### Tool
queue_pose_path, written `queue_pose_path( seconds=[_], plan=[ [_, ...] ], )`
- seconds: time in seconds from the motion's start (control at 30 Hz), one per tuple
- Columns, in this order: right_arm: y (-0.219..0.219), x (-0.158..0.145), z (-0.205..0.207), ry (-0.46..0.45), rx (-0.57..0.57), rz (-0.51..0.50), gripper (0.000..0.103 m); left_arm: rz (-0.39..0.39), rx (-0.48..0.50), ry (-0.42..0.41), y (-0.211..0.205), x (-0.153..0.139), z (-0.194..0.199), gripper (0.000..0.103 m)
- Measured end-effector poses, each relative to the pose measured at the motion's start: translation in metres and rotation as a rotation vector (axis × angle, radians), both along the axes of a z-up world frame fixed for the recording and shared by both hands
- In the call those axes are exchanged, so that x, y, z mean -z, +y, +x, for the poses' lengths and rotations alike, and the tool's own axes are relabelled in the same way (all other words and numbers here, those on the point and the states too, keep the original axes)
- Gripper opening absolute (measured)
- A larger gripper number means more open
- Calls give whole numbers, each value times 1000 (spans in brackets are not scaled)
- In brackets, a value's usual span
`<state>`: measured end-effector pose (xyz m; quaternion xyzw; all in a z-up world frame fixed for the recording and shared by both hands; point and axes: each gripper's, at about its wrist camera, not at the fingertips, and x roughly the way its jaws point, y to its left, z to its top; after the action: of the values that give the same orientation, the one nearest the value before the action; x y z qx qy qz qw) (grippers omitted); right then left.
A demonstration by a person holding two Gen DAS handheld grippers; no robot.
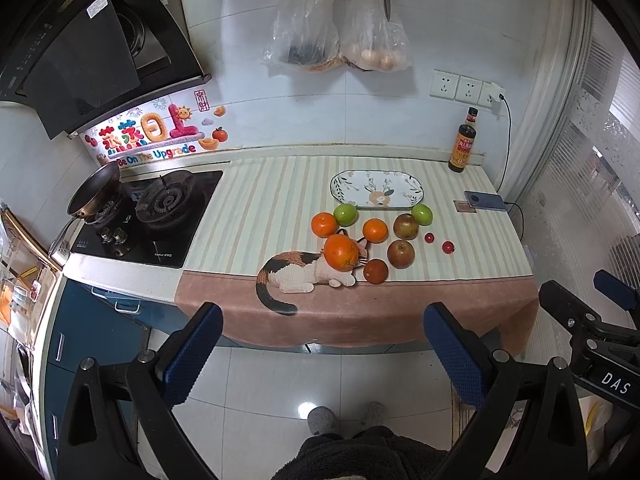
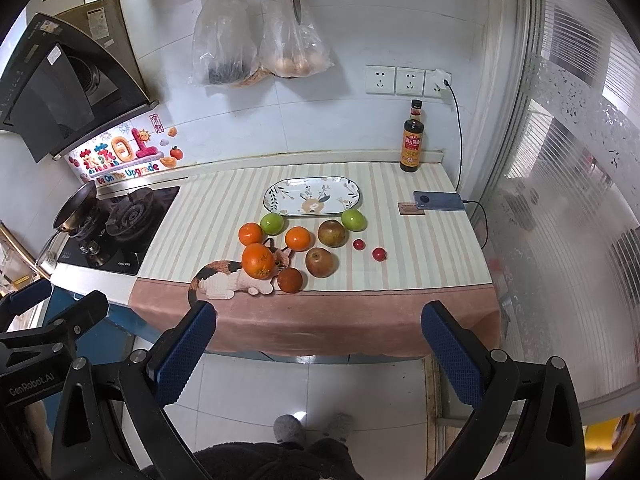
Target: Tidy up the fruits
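Fruits (image 1: 376, 240) before plate (image 1: 416, 196); bottle (image 1: 463, 144) behind

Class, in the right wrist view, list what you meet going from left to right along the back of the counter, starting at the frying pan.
Frying pan → gas burner → patterned plate → sauce bottle → phone.

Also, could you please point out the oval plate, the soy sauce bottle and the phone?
oval plate (image 2: 276, 194), right wrist view, on its left rim.
soy sauce bottle (image 2: 412, 146), right wrist view, on its label.
phone (image 2: 438, 201), right wrist view, on its back.
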<state>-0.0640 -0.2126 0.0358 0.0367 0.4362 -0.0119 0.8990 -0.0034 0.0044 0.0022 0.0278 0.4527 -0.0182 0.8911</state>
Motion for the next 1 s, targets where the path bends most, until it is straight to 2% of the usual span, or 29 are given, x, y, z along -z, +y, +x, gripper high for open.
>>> queue_pose_path(
  seconds=[1.0],
  plan=[
    [6, -7, -8, -6, -3, 6, 103, -3, 0, -4, 2, -1, -2, 103]
  ],
)
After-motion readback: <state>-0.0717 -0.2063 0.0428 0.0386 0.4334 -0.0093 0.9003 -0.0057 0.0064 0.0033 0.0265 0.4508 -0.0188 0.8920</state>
